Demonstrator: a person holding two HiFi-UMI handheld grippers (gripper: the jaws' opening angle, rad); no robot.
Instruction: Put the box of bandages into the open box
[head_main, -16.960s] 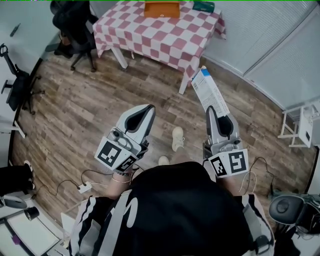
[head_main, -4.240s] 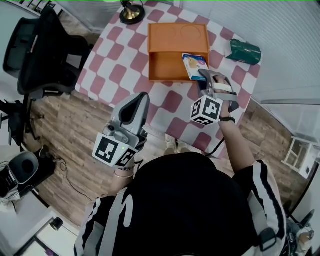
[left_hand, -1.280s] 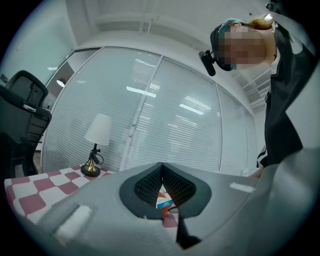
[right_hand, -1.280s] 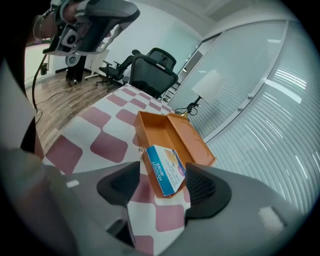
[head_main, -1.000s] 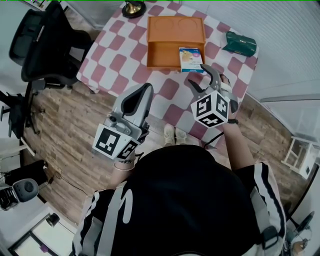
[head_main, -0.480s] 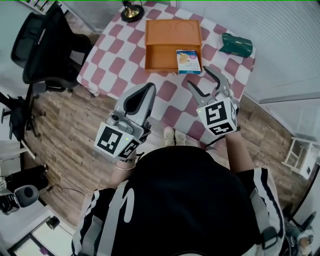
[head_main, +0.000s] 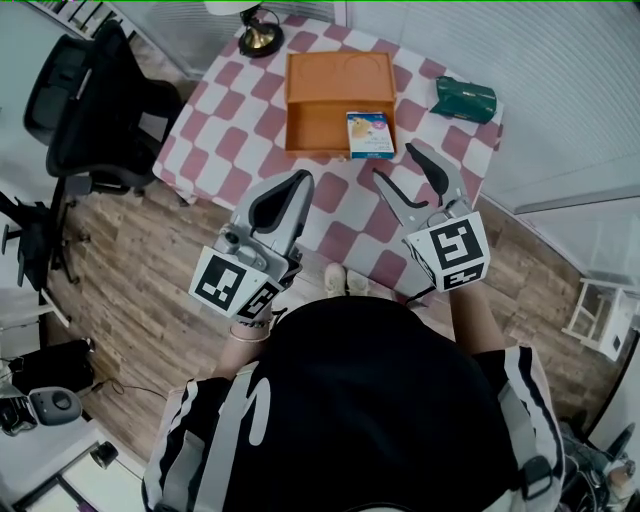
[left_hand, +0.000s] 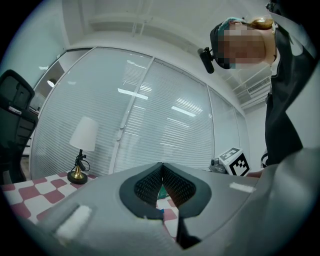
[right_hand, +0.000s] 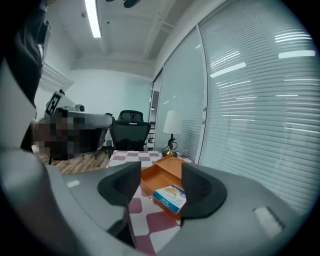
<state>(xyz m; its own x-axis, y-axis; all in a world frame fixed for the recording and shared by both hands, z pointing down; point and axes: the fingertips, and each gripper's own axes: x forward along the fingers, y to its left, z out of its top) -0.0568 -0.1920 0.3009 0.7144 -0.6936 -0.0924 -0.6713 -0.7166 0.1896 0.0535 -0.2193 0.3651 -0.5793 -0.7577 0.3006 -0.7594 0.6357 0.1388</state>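
— Orange box, upper middle of the head view, standing open: is your bandage box in it?

— It is. The bandage box lies at the right end of the lower half, printed face up. In your right gripper view its near end seems to ride on the front wall rather than lie flat. I cannot tell for sure.

— So the job is done?

— In my judgement, yes, the placing is done. At most you nudge it down flush. Nothing in the task asks you to shut the orange box.

— And your right gripper?

— Your right gripper hangs just below the orange box in the frame, over the checked table. Its jaws are spread wide and hold nothing. It points at the bandage box but stays apart from it, with bare table between.

— The left?

— Your left gripper sits left of centre, by the table's near edge, tilted up toward the blinds. Its jaws are pressed together tip to tip with nothing between them, well apart from the orange box.
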